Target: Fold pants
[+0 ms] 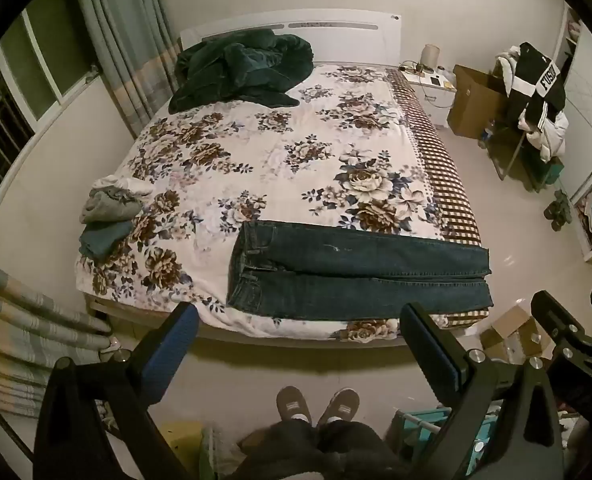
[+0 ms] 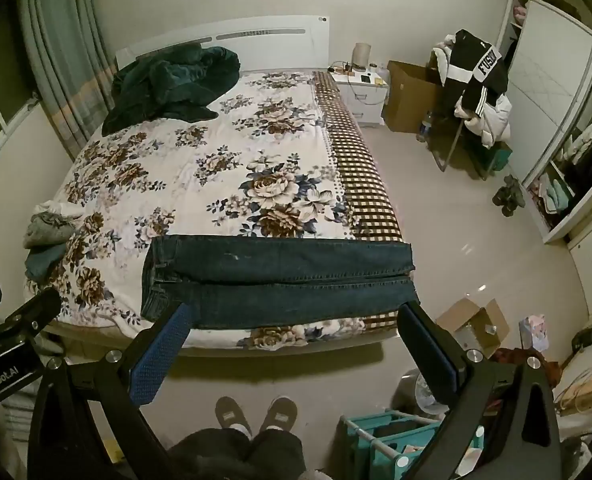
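The jeans [image 1: 359, 268] are lying along the near edge of the bed [image 1: 280, 152], with one leg folded over the other; the waist is pointing left and the hems are reaching the right corner. The left gripper [image 1: 299, 320] and the right gripper [image 2: 292, 320] are hovering above the floor before the bed, both with jaws spread wide and holding nothing. A small clothes pile [image 1: 108, 216] is sitting at the left edge, and a dark green blanket [image 1: 240, 68] is lying near the headboard.
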`<state>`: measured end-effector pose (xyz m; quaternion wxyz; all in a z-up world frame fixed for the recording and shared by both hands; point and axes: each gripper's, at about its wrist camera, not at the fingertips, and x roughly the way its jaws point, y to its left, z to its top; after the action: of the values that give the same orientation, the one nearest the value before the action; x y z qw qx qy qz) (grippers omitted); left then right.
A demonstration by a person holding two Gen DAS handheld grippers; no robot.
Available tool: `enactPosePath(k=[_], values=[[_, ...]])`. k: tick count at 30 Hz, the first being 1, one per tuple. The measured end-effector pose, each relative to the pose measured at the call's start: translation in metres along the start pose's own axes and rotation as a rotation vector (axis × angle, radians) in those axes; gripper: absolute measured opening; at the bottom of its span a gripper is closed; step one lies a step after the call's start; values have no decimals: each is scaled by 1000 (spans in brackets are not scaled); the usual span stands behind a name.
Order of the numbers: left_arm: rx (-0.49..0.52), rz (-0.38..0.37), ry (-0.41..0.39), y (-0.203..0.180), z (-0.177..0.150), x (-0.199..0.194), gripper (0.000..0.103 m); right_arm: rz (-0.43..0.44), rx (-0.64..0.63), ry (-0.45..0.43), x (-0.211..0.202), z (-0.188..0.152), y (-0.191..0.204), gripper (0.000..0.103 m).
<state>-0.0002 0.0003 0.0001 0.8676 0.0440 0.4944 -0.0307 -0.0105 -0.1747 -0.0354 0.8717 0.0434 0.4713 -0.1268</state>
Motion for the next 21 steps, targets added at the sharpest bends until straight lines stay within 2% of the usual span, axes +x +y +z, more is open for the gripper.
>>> enactPosePath(k=[15,21], values=[[5,6,-8,0,0,-1,103,2,2,3,-2,1,1,103],[-1,4,-8,10,8,-6,103,5,-1,6,-4,1,3,103]])
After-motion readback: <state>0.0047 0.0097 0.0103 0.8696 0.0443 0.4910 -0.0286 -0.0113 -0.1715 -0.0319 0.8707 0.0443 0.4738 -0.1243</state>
